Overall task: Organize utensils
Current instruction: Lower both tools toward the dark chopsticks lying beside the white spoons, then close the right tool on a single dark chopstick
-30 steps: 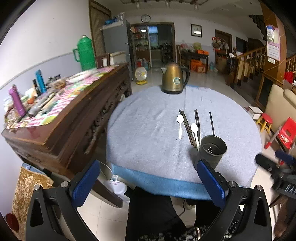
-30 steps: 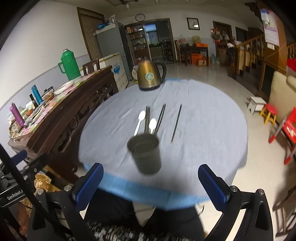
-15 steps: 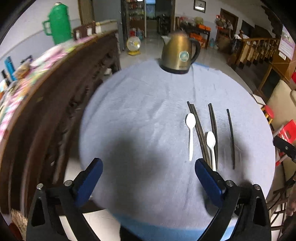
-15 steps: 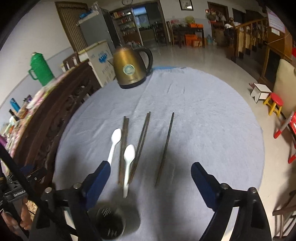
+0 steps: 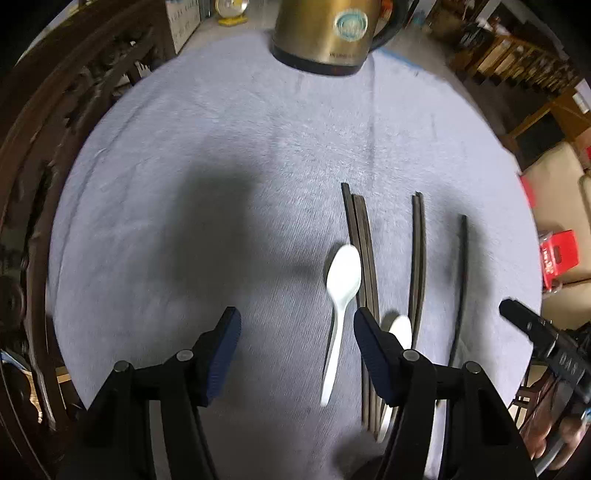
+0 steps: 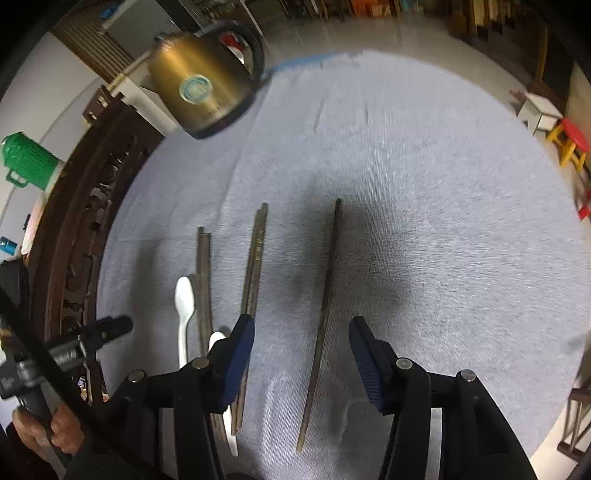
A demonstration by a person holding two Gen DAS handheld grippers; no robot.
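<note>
Tools (image 5: 295, 332) (image 6: 301, 338) agape — seemingly empty.

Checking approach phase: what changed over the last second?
Both grippers came down over the table and narrowed their opening. The left gripper now straddles the left white spoon; the right gripper straddles the lone chopstick. Nothing gripped. The cup dropped out of view. Utensils and kettle unmoved.

Both tools (image 5: 297, 325) (image 6: 301, 334): black frames w/ silver screws, ribbed blue pads (image 5: 369, 354); white lettering, prob. a brand, blurred.
</note>
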